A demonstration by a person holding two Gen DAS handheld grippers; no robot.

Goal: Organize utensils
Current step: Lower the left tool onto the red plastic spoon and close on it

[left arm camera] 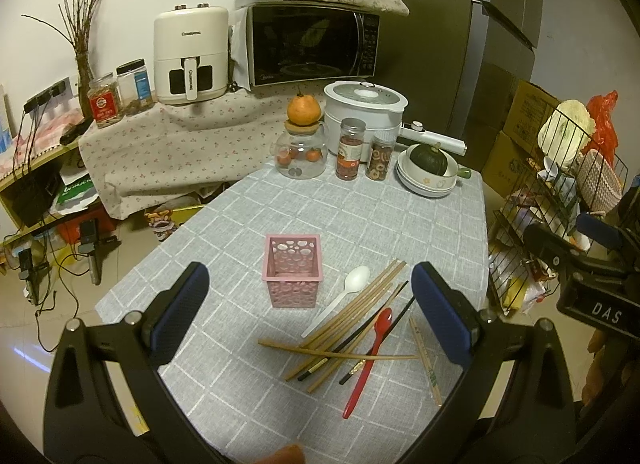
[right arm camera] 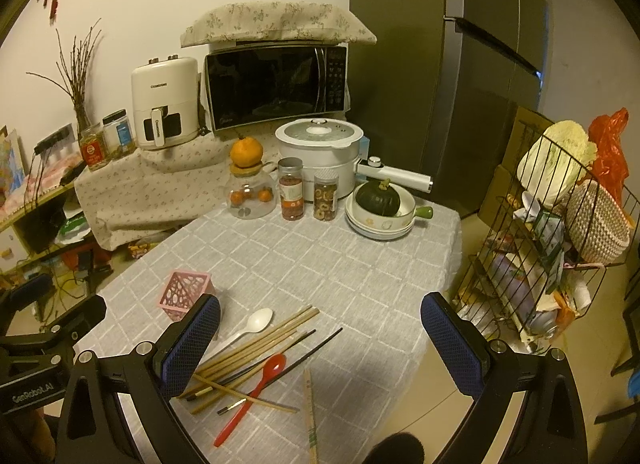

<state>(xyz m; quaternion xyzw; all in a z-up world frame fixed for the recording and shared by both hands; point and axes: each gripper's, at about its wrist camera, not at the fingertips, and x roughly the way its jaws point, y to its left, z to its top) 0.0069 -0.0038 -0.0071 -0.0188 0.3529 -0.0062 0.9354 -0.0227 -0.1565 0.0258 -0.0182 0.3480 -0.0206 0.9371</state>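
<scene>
Well, "DAS" marks the right claw (left arm camera: 592, 264).

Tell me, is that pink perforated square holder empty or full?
Empty: the pink perforated square holder stands upright with nothing inside; the utensils lie beside it on the grey checked tablecloth.

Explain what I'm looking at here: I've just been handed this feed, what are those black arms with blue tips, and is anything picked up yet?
No robot: a person holds a two-finger gripper in each hand, with a fisheye camera on each looking along its fingers. One picture is from the left gripper, the other from the right gripper. The blue tips are finger pads. Both grippers are open and hold nothing.

On the grey checked tablecloth stands an empty pink holder. Beside it lie loose utensils: a white spoon, a red spoon, wooden chopsticks and black chopsticks. Nothing is sorted yet. Jars, a pot and bowls stand at the far edge.
</scene>
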